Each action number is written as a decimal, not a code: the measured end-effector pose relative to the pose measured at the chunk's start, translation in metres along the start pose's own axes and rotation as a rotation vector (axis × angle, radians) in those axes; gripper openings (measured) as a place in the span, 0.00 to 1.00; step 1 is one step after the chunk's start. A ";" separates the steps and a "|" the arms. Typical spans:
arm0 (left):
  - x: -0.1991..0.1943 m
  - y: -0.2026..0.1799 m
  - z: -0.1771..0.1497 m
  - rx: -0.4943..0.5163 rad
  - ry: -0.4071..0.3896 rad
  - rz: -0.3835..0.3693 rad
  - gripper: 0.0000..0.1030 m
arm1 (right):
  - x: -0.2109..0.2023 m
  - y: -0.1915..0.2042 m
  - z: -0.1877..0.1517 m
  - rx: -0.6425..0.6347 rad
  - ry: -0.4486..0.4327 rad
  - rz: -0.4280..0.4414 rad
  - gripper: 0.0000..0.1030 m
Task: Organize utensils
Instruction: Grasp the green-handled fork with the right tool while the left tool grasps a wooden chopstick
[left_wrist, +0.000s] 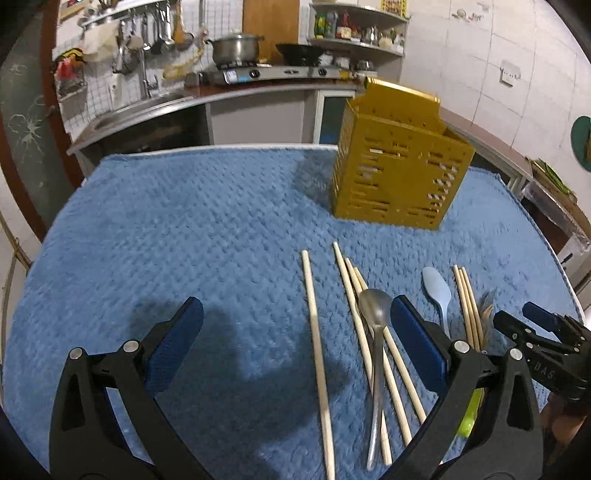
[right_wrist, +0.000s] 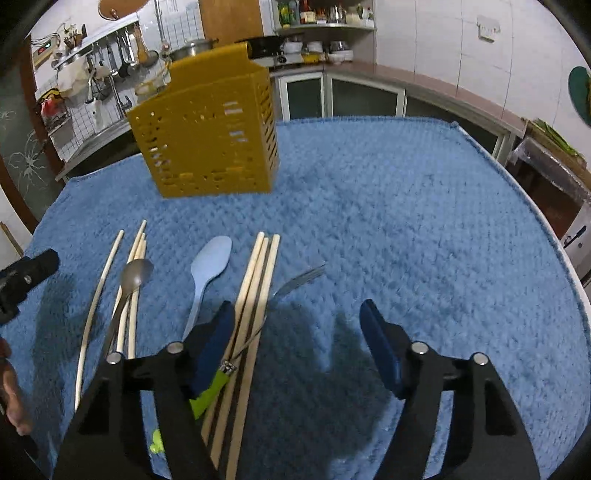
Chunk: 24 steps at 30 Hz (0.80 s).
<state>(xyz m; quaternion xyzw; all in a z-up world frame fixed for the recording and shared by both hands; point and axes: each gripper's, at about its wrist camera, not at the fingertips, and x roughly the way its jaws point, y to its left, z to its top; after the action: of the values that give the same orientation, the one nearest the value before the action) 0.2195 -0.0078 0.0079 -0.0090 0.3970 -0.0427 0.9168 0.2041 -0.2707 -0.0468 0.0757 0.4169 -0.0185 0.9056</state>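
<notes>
Judging the chopsticks lying on the blue towel before the yellow holder as light, stiff and slippery, we'd pinch mid-length; both our left gripper and right gripper hover spread, empty.

Blue towel under holder, chopsticks, spoons

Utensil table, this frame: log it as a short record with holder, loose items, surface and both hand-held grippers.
holder: yellow slotted holder, upright, nothing visible inside
loose items: chopsticks, metal spoon, light blue spoon, green-handled fork
surface: blue towel
left hand-held gripper: open, over the chopsticks and metal spoon, holding nothing
right hand-held gripper: open, empty
</notes>
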 end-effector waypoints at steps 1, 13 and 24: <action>0.002 0.001 -0.001 -0.003 0.008 -0.003 0.94 | 0.004 0.002 0.001 -0.002 0.008 0.003 0.63; 0.043 -0.004 0.000 0.006 0.148 -0.051 0.51 | 0.029 0.001 0.007 0.006 0.115 0.059 0.15; 0.066 -0.005 0.007 -0.025 0.208 -0.070 0.31 | 0.043 -0.006 0.024 -0.048 0.141 0.092 0.10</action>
<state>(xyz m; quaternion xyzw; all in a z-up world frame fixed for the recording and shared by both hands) 0.2692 -0.0183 -0.0354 -0.0298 0.4898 -0.0705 0.8685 0.2499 -0.2788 -0.0646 0.0740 0.4762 0.0387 0.8754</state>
